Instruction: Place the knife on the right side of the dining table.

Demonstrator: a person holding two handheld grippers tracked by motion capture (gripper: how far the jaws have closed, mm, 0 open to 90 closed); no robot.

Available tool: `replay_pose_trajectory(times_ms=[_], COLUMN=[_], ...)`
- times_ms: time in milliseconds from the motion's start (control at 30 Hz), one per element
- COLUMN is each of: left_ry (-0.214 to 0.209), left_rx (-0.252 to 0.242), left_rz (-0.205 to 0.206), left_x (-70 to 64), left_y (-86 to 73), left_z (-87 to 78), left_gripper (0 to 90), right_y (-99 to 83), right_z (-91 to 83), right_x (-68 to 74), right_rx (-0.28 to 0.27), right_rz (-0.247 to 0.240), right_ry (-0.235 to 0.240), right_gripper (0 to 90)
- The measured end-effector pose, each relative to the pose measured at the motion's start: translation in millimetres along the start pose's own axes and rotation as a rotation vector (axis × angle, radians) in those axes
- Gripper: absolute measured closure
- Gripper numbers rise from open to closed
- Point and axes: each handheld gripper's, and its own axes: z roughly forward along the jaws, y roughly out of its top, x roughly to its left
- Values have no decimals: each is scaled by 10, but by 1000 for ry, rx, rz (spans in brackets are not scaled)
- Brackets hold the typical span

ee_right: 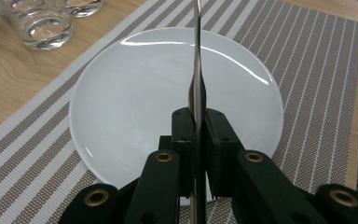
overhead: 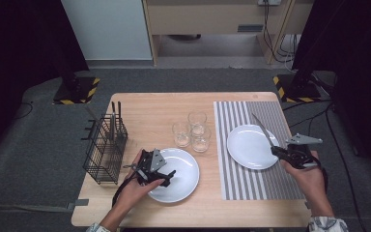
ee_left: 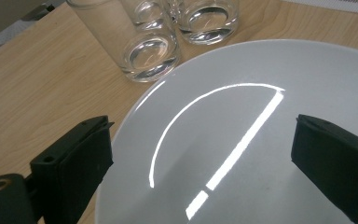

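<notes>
My left gripper (overhead: 166, 175) (ee_left: 200, 158) is open above the near-left part of a white plate (overhead: 183, 181) (ee_left: 261, 84) on the bare wood, with nothing between its jaws. My right gripper (overhead: 276, 151) (ee_right: 196, 135) is shut on the handle of a silver knife (overhead: 262, 129) (ee_right: 196, 56). The knife points away over a second white plate (overhead: 246, 145) (ee_right: 130, 98), which lies on a striped placemat (overhead: 258, 186) (ee_right: 317, 70). Its blade shows edge-on in the right gripper view.
Three empty glasses (overhead: 193, 130) (ee_left: 151, 51) stand clustered between the two plates, just beyond the left one. A black wire cutlery basket (overhead: 105, 147) with utensils in it stands at the table's left edge. Bare wood lies along the front edge.
</notes>
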Motion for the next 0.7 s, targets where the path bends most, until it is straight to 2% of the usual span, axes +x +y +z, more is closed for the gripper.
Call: replay_pose_trajectory(times_ms=[267,700], left_ry=[-4,-15], left_rx=[-2,-4], left_rz=[5,-5], left_x=[-8,6], left_y=[9,0], left_z=[-2,0], left_gripper=[45,45], right_y=[55,234], right_z=[19,196], right_x=[-106,-356], right_rx=[15,40], right_rz=[13,33], right_ry=[-21,-57], right_gripper=[833,834])
